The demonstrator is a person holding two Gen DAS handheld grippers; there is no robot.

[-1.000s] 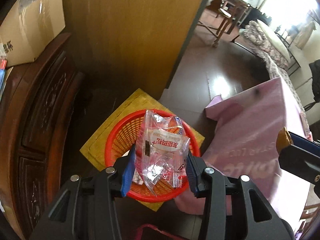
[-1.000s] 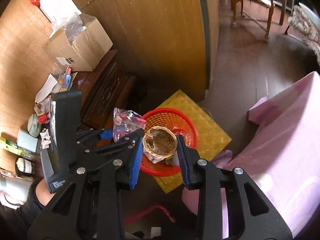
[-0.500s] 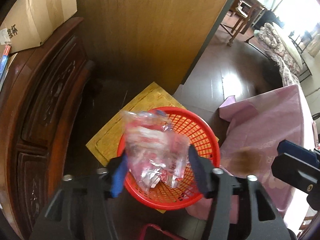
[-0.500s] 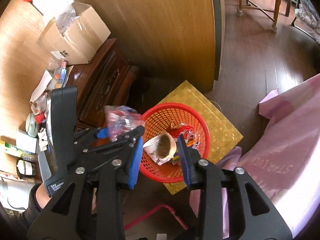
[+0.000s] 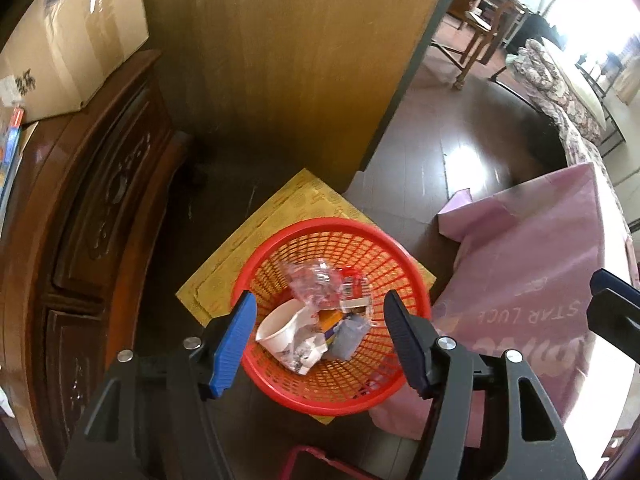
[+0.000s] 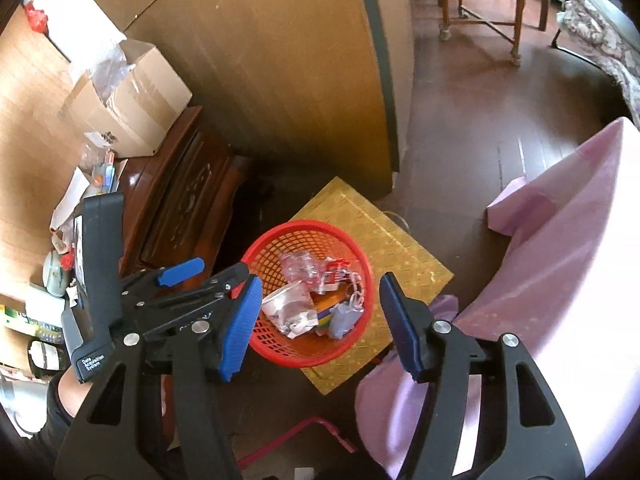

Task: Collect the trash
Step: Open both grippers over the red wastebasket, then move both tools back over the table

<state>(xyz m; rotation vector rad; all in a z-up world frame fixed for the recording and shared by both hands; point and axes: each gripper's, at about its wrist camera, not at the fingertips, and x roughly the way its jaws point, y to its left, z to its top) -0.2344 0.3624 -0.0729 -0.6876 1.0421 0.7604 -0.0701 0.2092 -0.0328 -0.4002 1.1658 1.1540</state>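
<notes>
A red mesh basket point(image 5: 280, 264) point(image 6: 360, 252) stands on a yellow board on the floor. Inside lie a clear plastic snack bag point(image 5: 316, 284) point(image 6: 300, 266), a white paper cup point(image 5: 280, 326) point(image 6: 282, 302) on its side and other wrappers. My left gripper point(image 5: 320, 332) is open and empty above the basket's near rim; it also shows in the right wrist view point(image 6: 204, 272). My right gripper point(image 6: 320, 320) is open and empty above the basket, to the right of the left one.
A dark carved wooden cabinet point(image 5: 80, 220) point(image 6: 180, 200) stands left of the basket, with a cardboard box point(image 5: 68, 40) point(image 6: 128, 108) and clutter on top. A pink cloth-covered table point(image 5: 540, 280) point(image 6: 560, 260) is at the right. A wooden panel wall point(image 5: 300, 60) rises behind. A pink frame point(image 6: 288, 436) lies below.
Both grippers have opened. The plastic bag dropped from the left one and the paper cup from the right one; both now lie in the red basket.
</notes>
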